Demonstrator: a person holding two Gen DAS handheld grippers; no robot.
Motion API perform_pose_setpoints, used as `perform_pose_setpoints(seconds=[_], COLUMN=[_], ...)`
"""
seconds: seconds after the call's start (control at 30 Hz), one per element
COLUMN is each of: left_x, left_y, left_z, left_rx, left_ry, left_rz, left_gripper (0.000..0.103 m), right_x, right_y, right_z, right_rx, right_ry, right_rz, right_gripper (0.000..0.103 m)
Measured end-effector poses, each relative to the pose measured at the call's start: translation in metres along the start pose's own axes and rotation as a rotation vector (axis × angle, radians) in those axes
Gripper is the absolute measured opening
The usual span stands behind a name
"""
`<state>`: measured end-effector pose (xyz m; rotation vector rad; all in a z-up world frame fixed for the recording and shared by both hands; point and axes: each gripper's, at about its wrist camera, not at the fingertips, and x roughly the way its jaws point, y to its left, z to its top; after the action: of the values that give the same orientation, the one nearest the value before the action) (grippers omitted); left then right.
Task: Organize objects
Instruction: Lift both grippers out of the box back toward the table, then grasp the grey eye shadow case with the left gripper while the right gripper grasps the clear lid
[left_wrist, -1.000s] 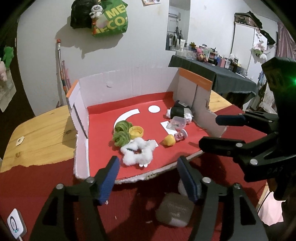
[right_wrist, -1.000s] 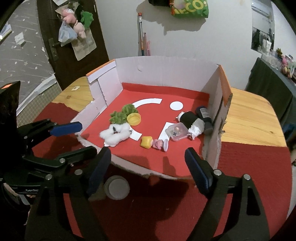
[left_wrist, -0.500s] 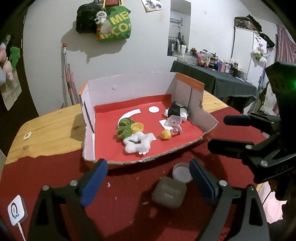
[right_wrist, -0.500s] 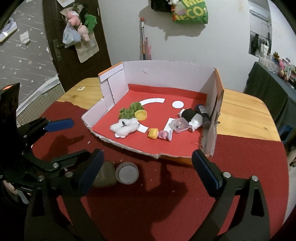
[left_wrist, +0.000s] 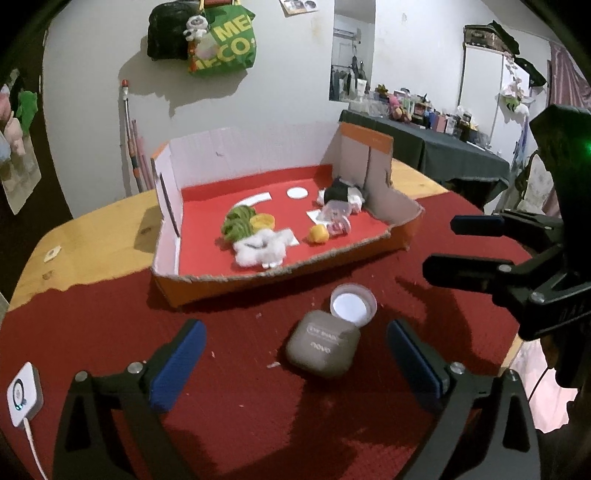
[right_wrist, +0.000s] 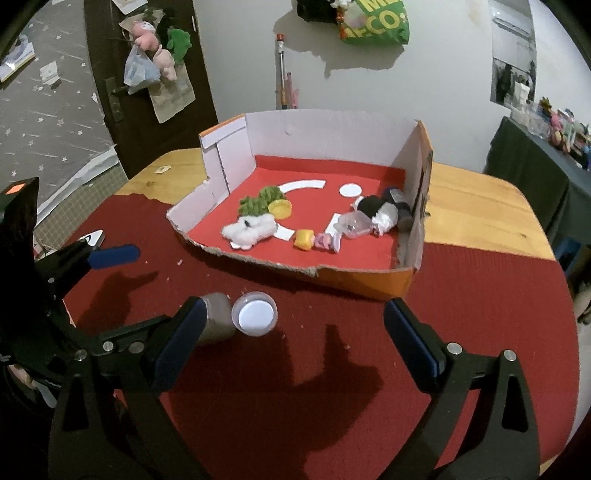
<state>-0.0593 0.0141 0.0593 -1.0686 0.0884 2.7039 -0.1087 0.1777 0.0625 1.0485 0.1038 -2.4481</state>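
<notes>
Now both grippers are back from the tray (left_wrist: 400, 227), and more of the red mat (left_wrist: 229, 406) shows in front of it than a second ago. The left gripper (left_wrist: 293, 363) has just been opening its jaws; they stand wide, with nothing pressed between them. The case (left_wrist: 323, 343) lies on the mat below, free. The right gripper (right_wrist: 291, 345) has also just been opening, and its jaws are wide over bare mat, holding nothing.

The case and the cap (left_wrist: 353, 304) lie touching each other on the bench, just in front of the tray's torn front edge. Before, they were partly hidden under the left jaws; now both are clear to see.

I judge this as a reset: both hands are free and these two things still wait outside the tray. The case seems the likely next pick for the left gripper.
</notes>
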Motion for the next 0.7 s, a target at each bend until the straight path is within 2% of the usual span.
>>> perform_pose_setpoints(seconds=[0.47, 0.7], left_x=[0.031, 0.045], left_y=[-0.007, -0.003], left_z=[-0.016, -0.015], left_rx=[-0.010, -0.025], left_ry=[0.077, 0.107], left_rz=[-0.008, 0.054], left_gripper=[0.100, 0.099], right_x=[0.019, 0.028], right_y=[-0.013, -0.014], right_z=[-0.018, -0.021], right_rx=[0.030, 0.028], right_ry=[0.053, 0.072], right_rz=[-0.022, -0.031], right_gripper=[0.098, 0.098])
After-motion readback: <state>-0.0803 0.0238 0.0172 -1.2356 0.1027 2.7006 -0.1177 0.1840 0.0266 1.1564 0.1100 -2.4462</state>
